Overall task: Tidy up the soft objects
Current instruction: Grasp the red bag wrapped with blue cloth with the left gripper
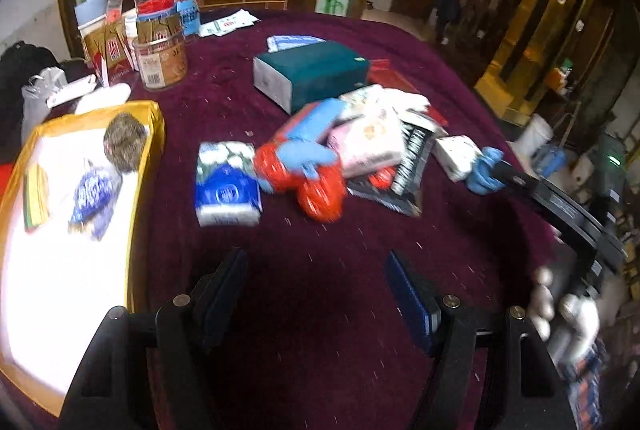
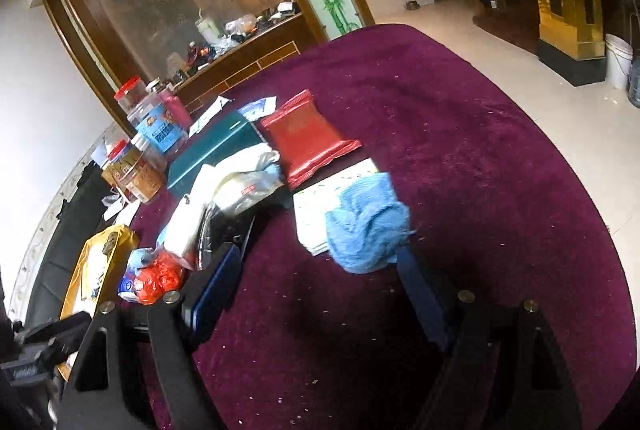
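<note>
**Both grippers empty over the tabletop pile**

Left gripper (image 1: 316,294): jaws wide apart, nothing between them, above bare maroon tabletop (image 1: 320,350); right gripper (image 2: 320,282): jaws wide apart, nothing held, blue cloth (image 2: 366,226) just beyond the right fingertip, contact unclear; soft packs heaped mid-tabletop: blue tissue pack (image 1: 227,183), red and blue bag (image 1: 308,169), pink pack (image 1: 366,145); yellow-rimmed tray (image 1: 154,133) at left, small items inside; green box (image 1: 312,73) behind the heap.
</note>
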Tool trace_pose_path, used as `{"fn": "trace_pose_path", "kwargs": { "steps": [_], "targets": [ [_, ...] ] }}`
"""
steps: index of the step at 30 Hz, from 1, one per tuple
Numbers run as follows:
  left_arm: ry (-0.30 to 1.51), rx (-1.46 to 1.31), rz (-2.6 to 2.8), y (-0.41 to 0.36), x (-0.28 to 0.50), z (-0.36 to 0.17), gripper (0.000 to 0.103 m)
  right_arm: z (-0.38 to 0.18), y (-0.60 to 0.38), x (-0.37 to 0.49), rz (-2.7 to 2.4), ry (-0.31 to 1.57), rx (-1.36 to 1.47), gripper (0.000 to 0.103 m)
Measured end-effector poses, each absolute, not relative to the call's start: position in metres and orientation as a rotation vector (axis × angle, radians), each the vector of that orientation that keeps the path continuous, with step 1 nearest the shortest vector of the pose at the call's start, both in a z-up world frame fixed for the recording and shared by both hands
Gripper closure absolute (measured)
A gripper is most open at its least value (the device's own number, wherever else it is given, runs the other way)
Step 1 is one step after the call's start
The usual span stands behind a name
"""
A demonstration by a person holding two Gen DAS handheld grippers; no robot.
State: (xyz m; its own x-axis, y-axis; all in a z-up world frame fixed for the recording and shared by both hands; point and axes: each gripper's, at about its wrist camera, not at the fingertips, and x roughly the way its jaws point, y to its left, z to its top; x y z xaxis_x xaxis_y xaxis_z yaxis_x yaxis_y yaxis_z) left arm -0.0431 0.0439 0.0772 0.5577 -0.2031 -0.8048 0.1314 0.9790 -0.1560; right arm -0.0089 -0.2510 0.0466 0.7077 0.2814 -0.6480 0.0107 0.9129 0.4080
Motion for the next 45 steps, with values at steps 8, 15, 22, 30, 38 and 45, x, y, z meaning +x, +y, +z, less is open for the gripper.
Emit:
{"fn": "trace_pose_path", "kwargs": {
  "steps": [8, 15, 22, 30, 38, 45],
  "targets": [
    [0.881, 0.019, -0.106, 0.018, 0.025, 0.057, 0.028, 0.036, -0.249, -0.004, 0.16, 0.836, 0.401, 0.021],
    [0.992, 0.167, -0.325, -0.017, 0.022, 0.036, 0.03, 0.036, -0.249, -0.004, 0.141, 0.839, 0.378, 0.021],
    [0.95, 0.107, -0.497, 0.005, -0.056, 0.074, 0.03, 0.032, -0.251, -0.001, 0.139, 0.865, 0.382, 0.021],
    [0.986, 0.079, -0.367, 0.011, -0.049, 0.051, 0.029, 0.027, -0.254, 0.001, 0.12, 0.883, 0.39, 0.02],
    [1.0, 0.126, -0.317, -0.02, -0.035, 0.021, 0.029, 0.024, -0.254, 0.004, 0.118, 0.895, 0.387, 0.02],
    [0.996, -0.026, -0.314, -0.002, -0.03, 0.018, 0.067, 0.022, -0.253, 0.006, 0.113, 0.903, 0.379, 0.02]
  ]
}}
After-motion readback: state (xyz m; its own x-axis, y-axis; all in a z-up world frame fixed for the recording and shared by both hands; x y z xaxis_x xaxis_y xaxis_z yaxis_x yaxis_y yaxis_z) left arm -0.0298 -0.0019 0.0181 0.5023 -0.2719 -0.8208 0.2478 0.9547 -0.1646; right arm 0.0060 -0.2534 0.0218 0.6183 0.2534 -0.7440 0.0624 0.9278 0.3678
